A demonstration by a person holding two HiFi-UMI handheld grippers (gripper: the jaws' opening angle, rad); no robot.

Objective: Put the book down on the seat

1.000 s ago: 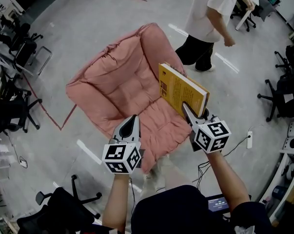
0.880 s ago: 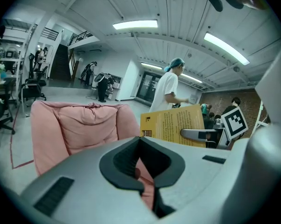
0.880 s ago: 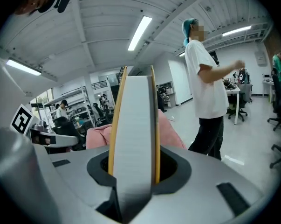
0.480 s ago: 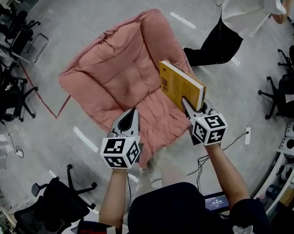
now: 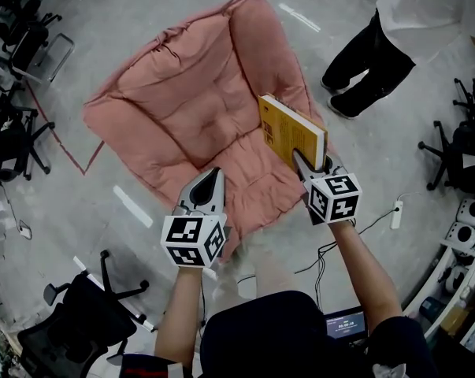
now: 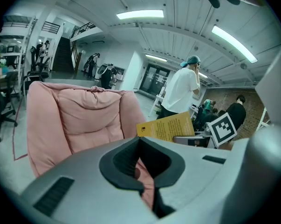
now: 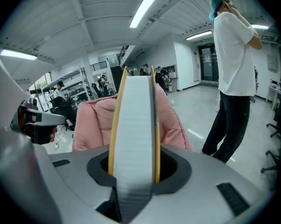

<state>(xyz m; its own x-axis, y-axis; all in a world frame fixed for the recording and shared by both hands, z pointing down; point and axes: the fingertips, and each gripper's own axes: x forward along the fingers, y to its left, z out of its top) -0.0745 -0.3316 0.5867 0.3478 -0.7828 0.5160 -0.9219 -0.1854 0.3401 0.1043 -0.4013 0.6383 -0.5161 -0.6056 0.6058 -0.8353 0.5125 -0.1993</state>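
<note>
The yellow-covered book (image 5: 288, 132) is standing on edge above the right side of the pink padded seat (image 5: 182, 109). Your right tool (image 5: 303, 162) is clamping the book's near edge, with its pages between the jaws. Your left tool (image 5: 214, 178) is hanging closed and empty over the seat's front edge. The book is sitting close to the seat's raised right arm, so letting go of it upright there risks it tipping outward onto the floor (image 5: 142, 6). A standing person (image 5: 367, 57) is crowding the seat's right side, so your open room is lying toward the seat's middle.
</note>
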